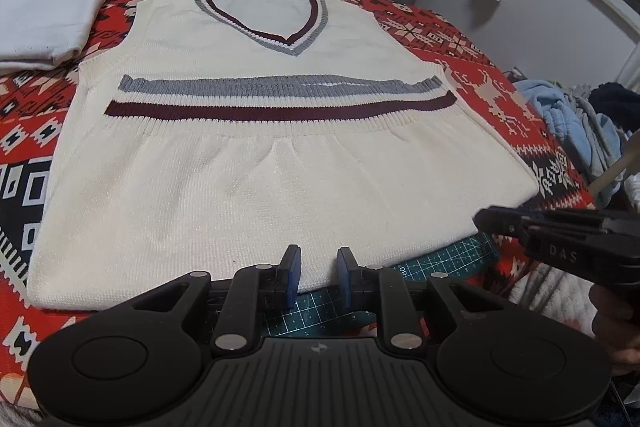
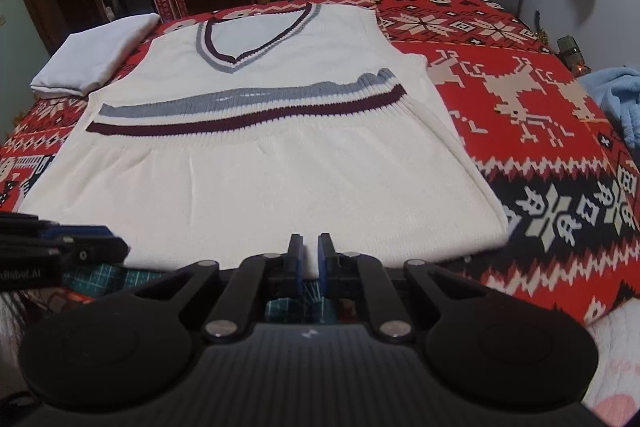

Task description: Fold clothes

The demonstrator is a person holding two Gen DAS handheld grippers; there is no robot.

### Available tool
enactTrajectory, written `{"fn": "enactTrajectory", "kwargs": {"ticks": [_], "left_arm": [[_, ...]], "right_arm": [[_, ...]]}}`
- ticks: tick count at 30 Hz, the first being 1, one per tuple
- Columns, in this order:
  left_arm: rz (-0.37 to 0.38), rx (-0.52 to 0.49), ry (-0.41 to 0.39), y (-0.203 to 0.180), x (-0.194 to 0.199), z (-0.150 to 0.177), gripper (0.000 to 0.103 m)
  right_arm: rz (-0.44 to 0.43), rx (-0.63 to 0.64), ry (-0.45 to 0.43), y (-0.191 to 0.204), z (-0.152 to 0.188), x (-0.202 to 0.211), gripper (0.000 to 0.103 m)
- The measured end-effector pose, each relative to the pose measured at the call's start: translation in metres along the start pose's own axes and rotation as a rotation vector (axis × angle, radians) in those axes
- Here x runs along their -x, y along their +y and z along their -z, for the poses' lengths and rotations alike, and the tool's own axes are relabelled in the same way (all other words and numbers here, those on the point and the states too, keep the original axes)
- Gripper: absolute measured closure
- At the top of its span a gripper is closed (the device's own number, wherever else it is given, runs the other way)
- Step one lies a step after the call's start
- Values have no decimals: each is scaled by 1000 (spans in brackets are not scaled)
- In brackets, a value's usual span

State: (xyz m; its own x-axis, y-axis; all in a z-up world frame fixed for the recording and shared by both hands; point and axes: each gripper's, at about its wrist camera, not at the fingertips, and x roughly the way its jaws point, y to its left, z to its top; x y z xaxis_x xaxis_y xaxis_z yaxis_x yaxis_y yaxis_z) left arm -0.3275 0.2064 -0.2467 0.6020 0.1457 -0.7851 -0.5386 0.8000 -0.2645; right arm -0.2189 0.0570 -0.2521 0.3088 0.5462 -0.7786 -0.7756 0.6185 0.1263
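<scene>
Bed, red patterned blanket [image 1: 460, 39] covering it. Cream knit vest [image 1: 256, 183] flat at frame centre, hem folded up. Folded white cloth [image 1: 48, 23] upper left. Green cutting mat [image 1: 448, 259] at lower edge, under vest.

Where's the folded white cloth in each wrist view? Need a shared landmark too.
Left wrist: the folded white cloth lies at upper left, running off the left edge, beside the vest's left shoulder.
Right wrist: the cloth sits left of centre, fully in frame, past the same shoulder of the vest.
Shared landmark: the vest's V-neck collar, to the cloth's right in both.
</scene>
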Motion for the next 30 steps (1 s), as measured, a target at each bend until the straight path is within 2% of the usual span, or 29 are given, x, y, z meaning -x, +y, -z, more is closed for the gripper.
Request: {"fn": "enactTrajectory", "kwargs": {"ticks": [5,10,11,15,19,24,26,28,29,30], "left_arm": [[24,26,-1,4,1,0,83],[26,19,-3,4,1,1,83],[25,17,-4,4,1,1,83],[25,12,-5,4,1,1,83],[25,7,-7,4,1,1,83],[30,7,-8,5,1,1,83],[35,11,-9,7,1,1,83],[39,14,-9,8,1,1,83],[40,15,-9,8,1,1,83],[40,15,-9,7,1,1,83]], "right_arm": [[8,-52,-16,-17,1,10,94],[74,-106,-13,-42,-9,0,94],[87,-111,-5,-48,-6,-1,97],[89,-137,-10,-63,6,9,98],[74,-217,-23,-80,0,16,94],[107,-204,-31,-84,-16,5,94],[130,-200,-25,-89,-13,-1,101],[114,-210,-28,-94,-9,4,101],[115,-216,-28,-94,-7,7,101],[115,-219,-28,-93,-6,11,97]]}}
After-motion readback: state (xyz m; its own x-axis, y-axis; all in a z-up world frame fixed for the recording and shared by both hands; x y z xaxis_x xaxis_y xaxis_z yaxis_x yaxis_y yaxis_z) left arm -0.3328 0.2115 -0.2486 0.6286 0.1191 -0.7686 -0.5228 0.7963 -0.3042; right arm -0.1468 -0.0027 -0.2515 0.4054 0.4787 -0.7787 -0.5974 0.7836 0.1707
